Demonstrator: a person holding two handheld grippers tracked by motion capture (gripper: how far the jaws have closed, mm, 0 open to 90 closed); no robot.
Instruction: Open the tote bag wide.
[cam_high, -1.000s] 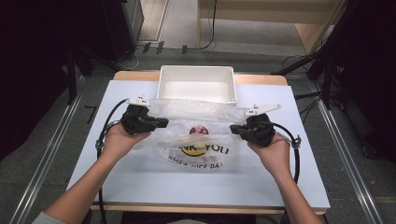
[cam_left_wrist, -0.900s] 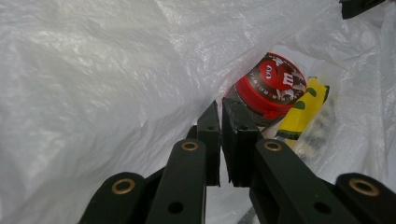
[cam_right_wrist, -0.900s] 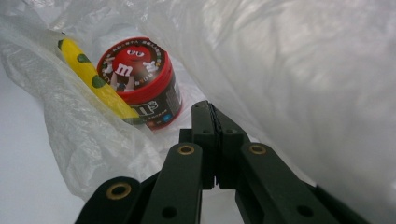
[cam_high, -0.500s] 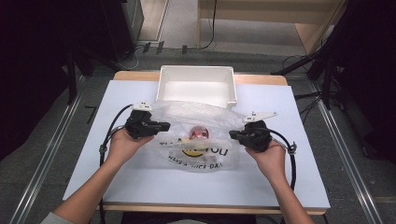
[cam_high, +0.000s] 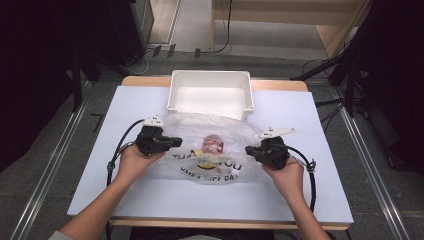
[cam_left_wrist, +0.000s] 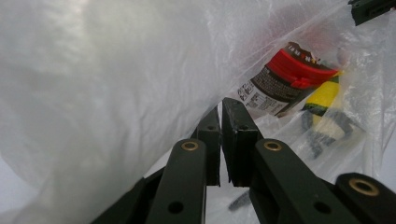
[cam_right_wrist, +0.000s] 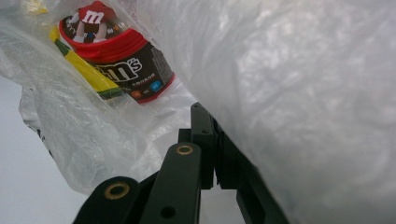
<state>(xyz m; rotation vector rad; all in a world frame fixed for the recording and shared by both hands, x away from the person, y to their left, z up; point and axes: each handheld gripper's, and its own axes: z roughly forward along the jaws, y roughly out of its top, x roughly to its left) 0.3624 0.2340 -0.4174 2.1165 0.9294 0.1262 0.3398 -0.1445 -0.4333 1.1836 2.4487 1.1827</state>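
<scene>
A clear plastic bag (cam_high: 210, 165) with dark and yellow print rests on the white table (cam_high: 150, 200), in front of the person. Inside it lies a brown candy tub (cam_high: 213, 143) with a red lid. My left gripper (cam_high: 177, 141) is shut on the bag's left edge. My right gripper (cam_high: 248, 150) is shut on the right edge, so the bag stretches between them. In the left gripper view, film (cam_left_wrist: 116, 70) is pinched at the left gripper (cam_left_wrist: 220, 112), and the tub (cam_left_wrist: 280, 79) lies beyond. The right gripper (cam_right_wrist: 208, 116) pinches film (cam_right_wrist: 303, 93) below the tub (cam_right_wrist: 116, 51).
A white plastic bin (cam_high: 210, 92) stands just behind the bag at the table's far edge. Black cables trail from both grippers along the forearms. Bare tabletop lies left, right and in front of the bag. Dark floor and metal rails flank the table.
Both hands have sunk with the bag held between them, so the bag and tub now lie lower and flatter on the table. Both grips stay the same.
</scene>
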